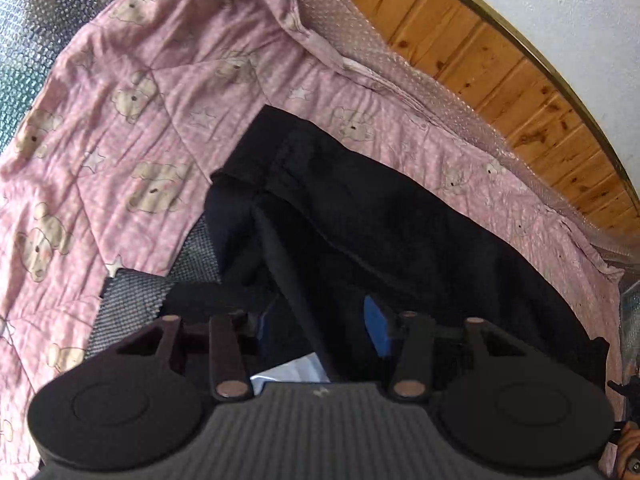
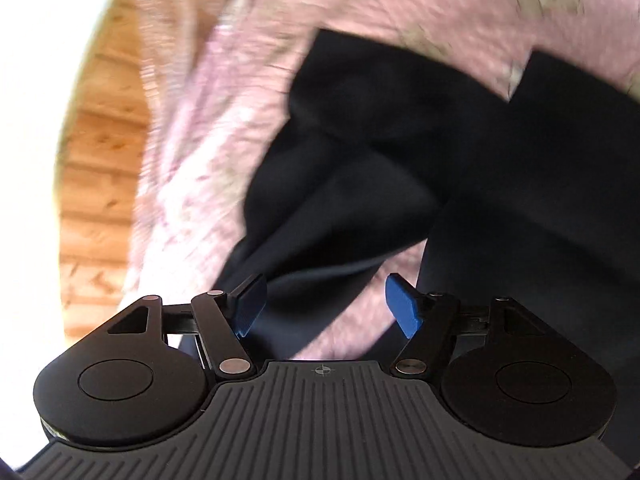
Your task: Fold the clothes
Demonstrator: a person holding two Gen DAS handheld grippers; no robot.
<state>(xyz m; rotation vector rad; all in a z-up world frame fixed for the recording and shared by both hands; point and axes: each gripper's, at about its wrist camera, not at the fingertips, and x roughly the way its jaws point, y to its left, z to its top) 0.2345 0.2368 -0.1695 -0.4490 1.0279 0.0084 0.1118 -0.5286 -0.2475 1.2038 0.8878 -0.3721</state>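
Two grippers work over one dark garment that lies on a pink sheet printed with bears and stars. In the left wrist view the garment stretches from near the middle of the sheet down toward the camera, bunched into long folds, with a hemmed end pointing away. The left gripper sits low over the near part of the cloth; its blue pads stand apart, and a raised ridge of black fabric runs between them. Whether the jaws actually pinch that ridge I cannot tell, since the pads are half buried in dark cloth. A pale patch shows just under the fabric near the gripper's body.

Beyond the sheet, a strip of bubble wrap edges a wooden panelled surface, and a grey textured mat peeks out where the sheet is turned back.

The right wrist view is smeared by motion. The right gripper has its jaws spread wide, blue pads well apart, with nothing clamped between them. Black garment fills the space ahead, its folds draping past the left pad, with the pink sheet beside it and wood at the left edge.
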